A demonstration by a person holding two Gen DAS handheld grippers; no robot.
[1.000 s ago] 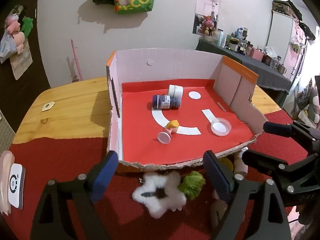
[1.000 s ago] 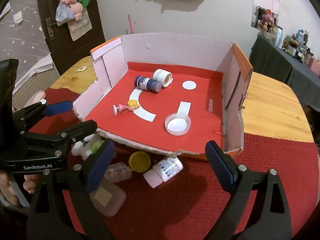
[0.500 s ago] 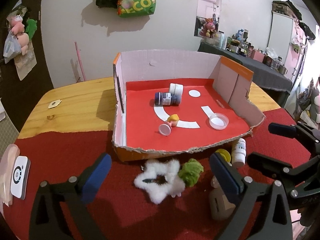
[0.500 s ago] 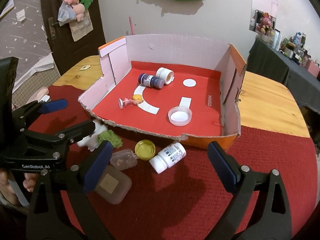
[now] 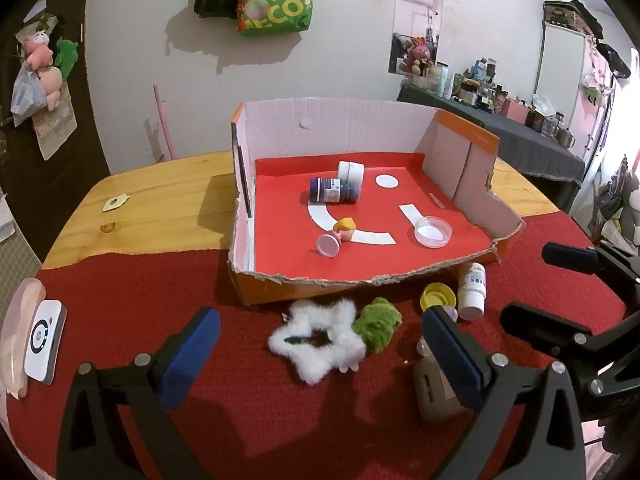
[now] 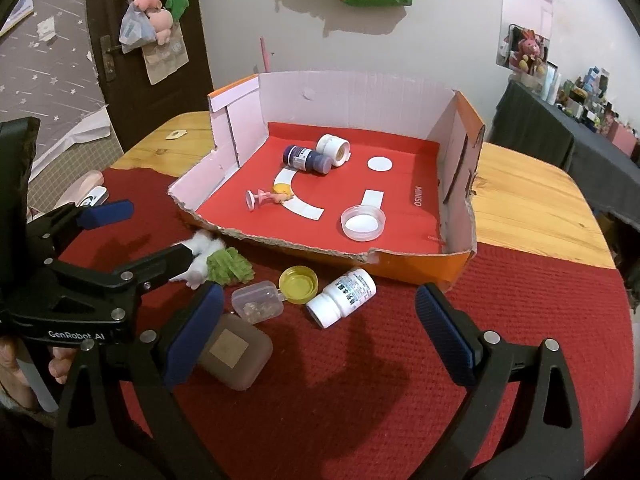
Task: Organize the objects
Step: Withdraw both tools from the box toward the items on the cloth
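So both black blue-padded grippers, left [image 5: 320, 354] and right [image 6: 320, 330], hang wide open, empty.
"MINISO" printed inside torn red-floored cardboard box [image 6: 460, 184]; "GenRobot.AI" on left gripper; red woven cloth [image 6: 380, 380] over wooden table [image 6: 532, 200].

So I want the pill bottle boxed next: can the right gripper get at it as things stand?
Probably yes: the white pill bottle lies on open cloth ahead of the open right gripper, nothing between them, only the yellow cap beside it.

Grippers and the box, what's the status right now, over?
Left gripper and right gripper open, empty. White bottle and star plush lie outside the box. Nothing blocking.
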